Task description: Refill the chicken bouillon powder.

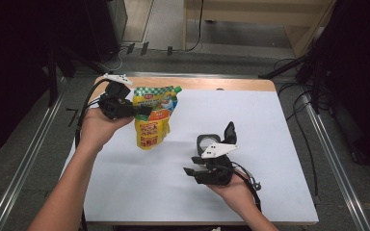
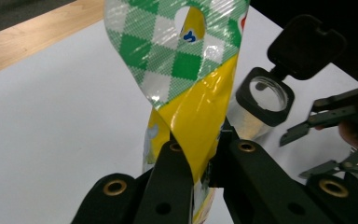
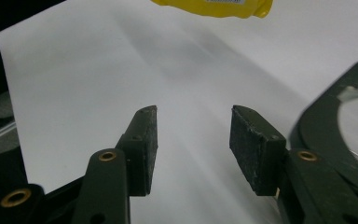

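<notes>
Container (image 1: 211, 142) with open lid stands beside right claw (image 1: 192, 174).

**Materials and finishes, table items**

Pouch (image 1: 153, 117): thin plastic film, glossy, with bright glints on the green-and-white check and the yellow panel; creased and twisted where it is pinched.

Left gripper (image 2: 200, 156): matt black plastic jaws, brass-coloured metal rivets.

Right gripper (image 3: 193, 140), beside the jar: matt black plastic; pads (image 3: 249, 147) dull, grainy, slightly rough; the same brass-coloured rivets.

Jar (image 1: 211, 142): clear, shiny body, seemingly plastic; black flip lid with a smooth satin finish.

Sheet (image 1: 250, 125) under the jar: white, matt, smooth, paper-like.

Table (image 1: 231, 84): light wood, visible grain, low sheen, showing behind the pouch.
</notes>
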`<action>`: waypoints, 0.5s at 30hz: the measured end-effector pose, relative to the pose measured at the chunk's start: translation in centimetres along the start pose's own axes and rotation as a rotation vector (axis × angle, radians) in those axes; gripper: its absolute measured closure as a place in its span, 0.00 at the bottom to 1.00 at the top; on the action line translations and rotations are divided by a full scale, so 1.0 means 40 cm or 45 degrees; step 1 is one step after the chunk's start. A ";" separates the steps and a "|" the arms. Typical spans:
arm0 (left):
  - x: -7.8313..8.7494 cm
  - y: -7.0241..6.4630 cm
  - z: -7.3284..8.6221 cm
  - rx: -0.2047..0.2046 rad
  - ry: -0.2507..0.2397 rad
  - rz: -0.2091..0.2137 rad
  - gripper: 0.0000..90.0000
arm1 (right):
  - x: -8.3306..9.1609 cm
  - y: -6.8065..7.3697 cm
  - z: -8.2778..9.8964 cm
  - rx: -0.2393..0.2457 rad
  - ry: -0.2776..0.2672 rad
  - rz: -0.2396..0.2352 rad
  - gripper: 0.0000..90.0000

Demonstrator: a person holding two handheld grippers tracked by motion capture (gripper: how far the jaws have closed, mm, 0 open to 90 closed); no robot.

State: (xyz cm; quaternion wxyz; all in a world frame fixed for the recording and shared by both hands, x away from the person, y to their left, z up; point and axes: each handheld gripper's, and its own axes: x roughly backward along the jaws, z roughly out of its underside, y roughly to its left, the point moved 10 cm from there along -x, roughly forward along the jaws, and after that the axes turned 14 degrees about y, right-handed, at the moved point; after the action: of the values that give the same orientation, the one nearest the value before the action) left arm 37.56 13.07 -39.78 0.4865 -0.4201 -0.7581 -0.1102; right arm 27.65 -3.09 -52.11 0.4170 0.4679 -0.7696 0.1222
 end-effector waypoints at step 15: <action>0.020 -0.091 0.051 -0.027 -0.021 0.097 1.00 | -0.108 0.048 -0.033 0.027 0.026 -0.006 0.60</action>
State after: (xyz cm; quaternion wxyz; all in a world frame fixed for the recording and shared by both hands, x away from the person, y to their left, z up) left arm 33.39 12.43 -39.26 0.4796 -0.4546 -0.7444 -0.0959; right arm 27.72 1.38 -54.17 0.4203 0.4729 -0.7627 0.1341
